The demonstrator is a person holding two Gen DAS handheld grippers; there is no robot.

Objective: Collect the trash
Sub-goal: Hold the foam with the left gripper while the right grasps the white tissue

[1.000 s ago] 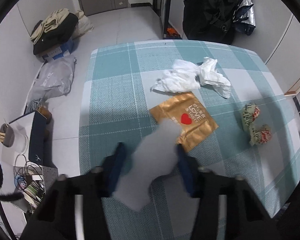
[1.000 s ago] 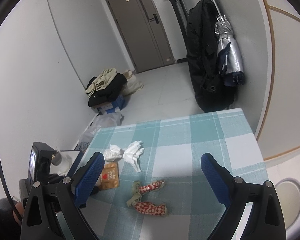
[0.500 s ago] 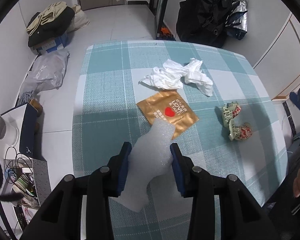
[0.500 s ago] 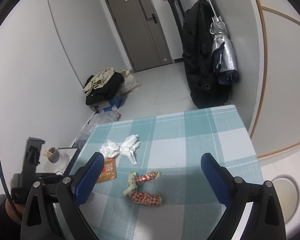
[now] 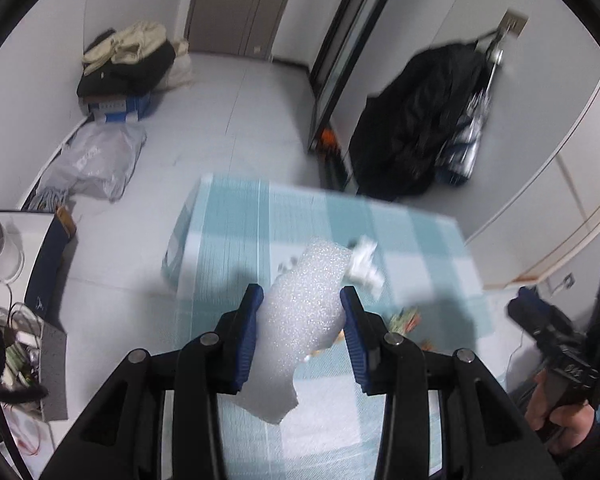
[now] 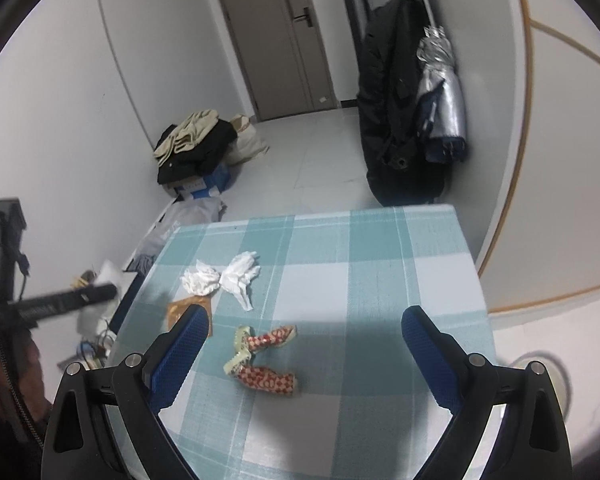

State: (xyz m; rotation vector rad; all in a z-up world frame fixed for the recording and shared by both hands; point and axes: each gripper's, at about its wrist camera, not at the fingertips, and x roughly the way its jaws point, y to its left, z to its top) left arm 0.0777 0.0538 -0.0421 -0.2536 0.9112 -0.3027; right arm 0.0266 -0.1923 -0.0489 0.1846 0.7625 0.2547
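Left wrist: left gripper (image 5: pixel 302 300) fingers clamp a white foam scrap (image 5: pixel 304 320), held clear above the checked table (image 5: pixel 228 232); view blurred. Right wrist: right gripper (image 6: pixel 300 328) fingers wide, empty, over the table; wrappers (image 6: pixel 264 356) between them, tissues (image 6: pixel 224 278) at 11 o'clock, gold packet (image 6: pixel 180 308) by the left finger.

Bubbly white foam piece (image 5: pixel 306 312); woven checked tablecloth (image 6: pixel 380 248); crumpled paper tissues (image 6: pixel 220 276).

Tablecloth (image 6: pixel 380 272) right half bare — wrappers (image 6: pixel 260 360), tissues (image 6: pixel 224 276) left.
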